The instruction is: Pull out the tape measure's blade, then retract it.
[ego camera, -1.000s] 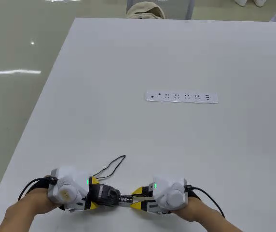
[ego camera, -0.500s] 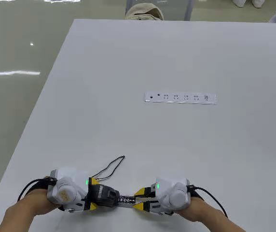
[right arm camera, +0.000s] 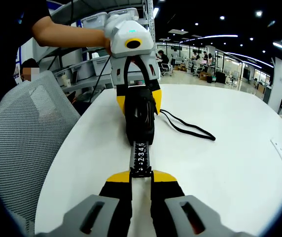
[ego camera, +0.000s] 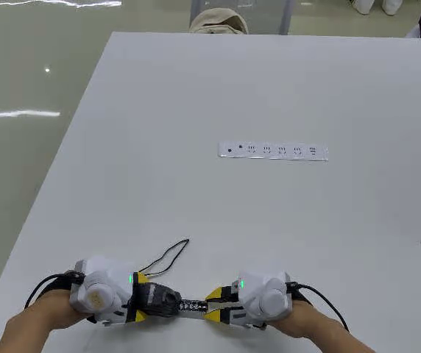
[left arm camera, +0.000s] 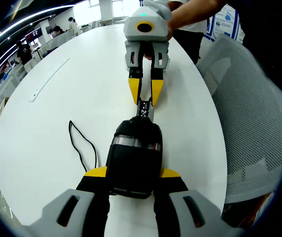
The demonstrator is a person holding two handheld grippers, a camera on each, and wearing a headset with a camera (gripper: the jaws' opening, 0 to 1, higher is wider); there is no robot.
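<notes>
Slightly more blade [right arm camera: 141, 157] shows than a second ago, the right hand-held gripper [ego camera: 214, 305] having drawn a little away from the black tape measure [ego camera: 159, 299]. That gripper is clenched on the blade's tip, with printed numbers visible on the exposed stretch. The left hand-held gripper [ego camera: 141, 298] is clamped around the tape measure's case, low over the white desk [ego camera: 269, 88] near its front edge. A thin black cord [ego camera: 168, 255] loops from the case across the desk. Farther back lies a white power strip [ego camera: 273, 151], well apart from both grippers
</notes>
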